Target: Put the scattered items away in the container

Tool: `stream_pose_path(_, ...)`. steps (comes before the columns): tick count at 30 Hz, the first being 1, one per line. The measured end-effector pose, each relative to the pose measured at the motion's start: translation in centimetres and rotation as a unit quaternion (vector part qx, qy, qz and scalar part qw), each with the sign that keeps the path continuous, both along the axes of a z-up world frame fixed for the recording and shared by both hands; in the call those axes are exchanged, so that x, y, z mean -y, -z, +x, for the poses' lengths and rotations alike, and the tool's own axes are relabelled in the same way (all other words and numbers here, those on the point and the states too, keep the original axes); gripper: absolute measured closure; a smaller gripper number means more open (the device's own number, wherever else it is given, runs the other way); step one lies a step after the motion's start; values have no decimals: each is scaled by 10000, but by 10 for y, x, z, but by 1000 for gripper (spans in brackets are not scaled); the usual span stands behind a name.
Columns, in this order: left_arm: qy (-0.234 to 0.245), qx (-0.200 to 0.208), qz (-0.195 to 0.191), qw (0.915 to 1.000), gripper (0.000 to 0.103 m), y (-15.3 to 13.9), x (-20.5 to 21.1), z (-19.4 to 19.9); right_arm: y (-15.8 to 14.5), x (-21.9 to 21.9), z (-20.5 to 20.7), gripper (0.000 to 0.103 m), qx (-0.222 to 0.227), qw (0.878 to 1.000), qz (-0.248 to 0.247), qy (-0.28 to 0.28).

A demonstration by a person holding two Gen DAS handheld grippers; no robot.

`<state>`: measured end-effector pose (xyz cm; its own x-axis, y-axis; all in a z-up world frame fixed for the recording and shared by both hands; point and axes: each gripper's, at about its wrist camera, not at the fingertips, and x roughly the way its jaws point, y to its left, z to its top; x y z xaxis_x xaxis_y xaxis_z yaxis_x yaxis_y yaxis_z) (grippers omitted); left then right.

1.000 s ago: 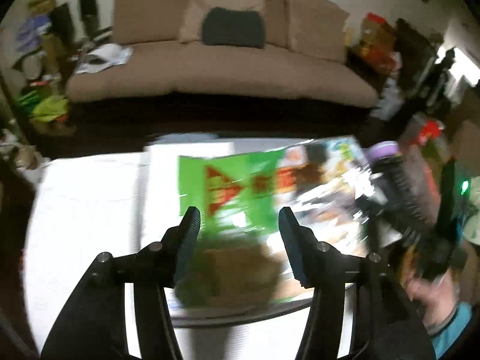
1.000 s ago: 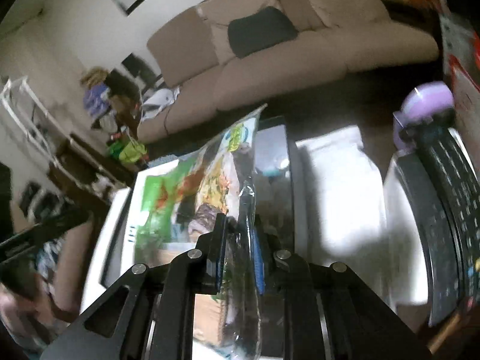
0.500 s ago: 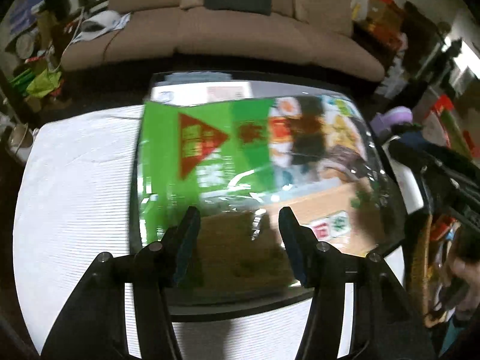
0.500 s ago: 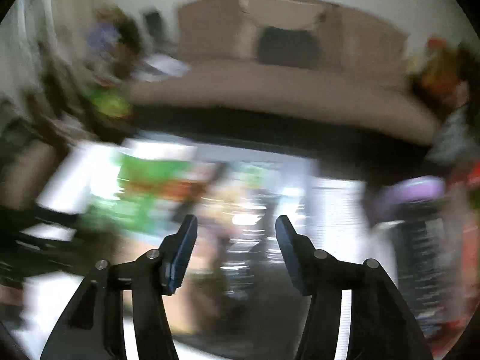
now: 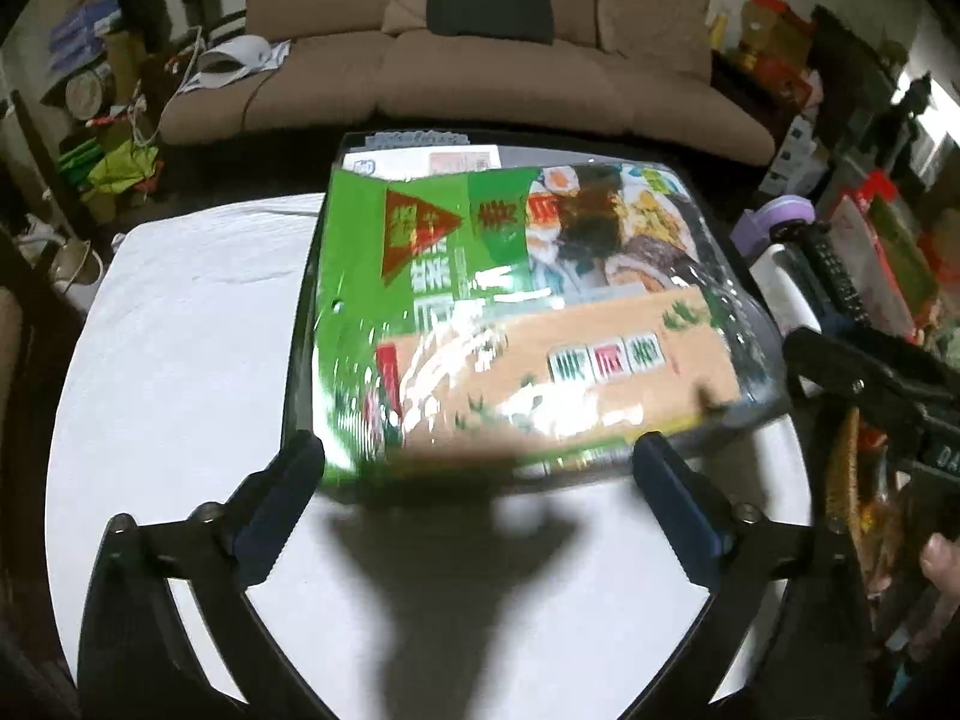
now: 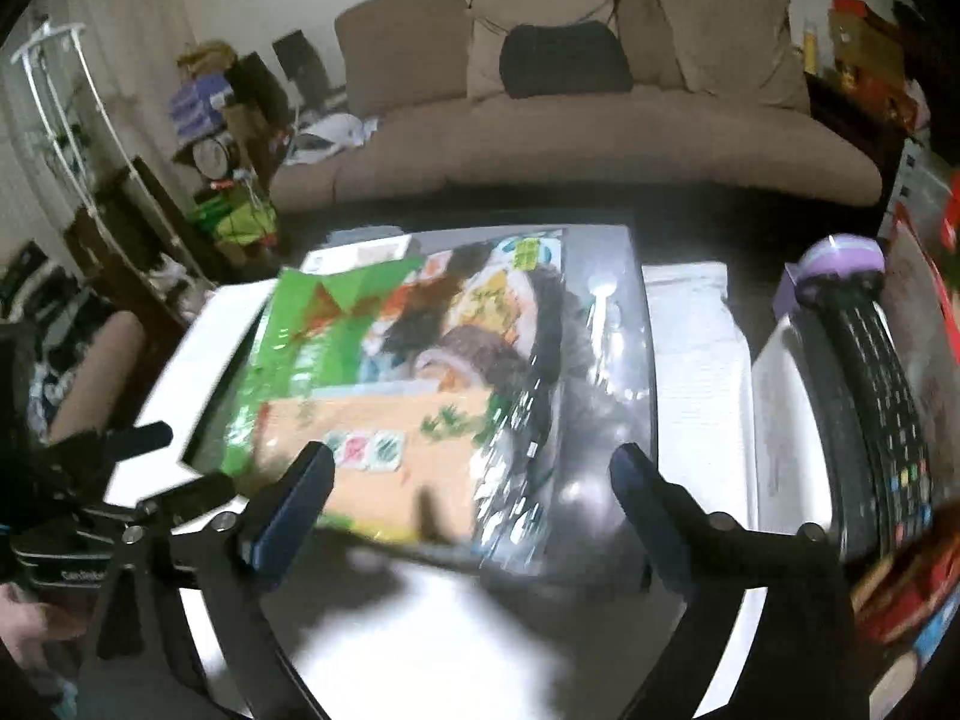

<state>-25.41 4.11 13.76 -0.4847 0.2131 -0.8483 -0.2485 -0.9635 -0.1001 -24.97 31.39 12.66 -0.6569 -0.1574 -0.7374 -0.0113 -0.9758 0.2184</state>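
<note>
Right wrist: right gripper (image 6: 471, 483) released snack bag (image 6: 384, 384), jaws now wide.

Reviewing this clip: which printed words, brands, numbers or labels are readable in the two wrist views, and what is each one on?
"DA": white letters, cut off at the edge, on the right gripper's body in the left wrist view.
Large white and red characters on the green snack bag: too blurred to read.
Three small tiles on the bag's tan panel: unreadable.
White label on the left gripper's body: too small to read.
Remote control button markings: illegible.
</note>
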Motion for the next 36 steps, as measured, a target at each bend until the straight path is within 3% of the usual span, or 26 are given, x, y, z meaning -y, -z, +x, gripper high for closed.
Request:
stream_pose_path(3, -131, -130, -4, 9998, 0, -1, 4, 26, 9, 10, 24, 0, 62, 9999, 78, 97)
stream_pose_path(6, -210, -2, 100, 9997, 0, 9, 8, 51, 25, 21, 47, 0, 135, 9997, 89, 172)
stream_pose_path(11, -253, -66, -64, 9996, 0, 35, 9, 97, 48, 32, 88, 0, 211, 9988, 307, 316)
stream_pose_path(19, -479, 212, -24, 9986, 0, 81, 18, 151, 76, 47, 144, 0, 217, 9965, 621, 518)
stream_pose_path(27, -557, 51, -309, 9980, 0, 111, 17, 184, 118, 53, 176, 0, 302, 9960, 544, 634)
stream_pose_path(36, -533, 73, -403, 9977, 0, 137, 13, 192, 157, 62, 187, 0, 444, 9964, 449, 561)
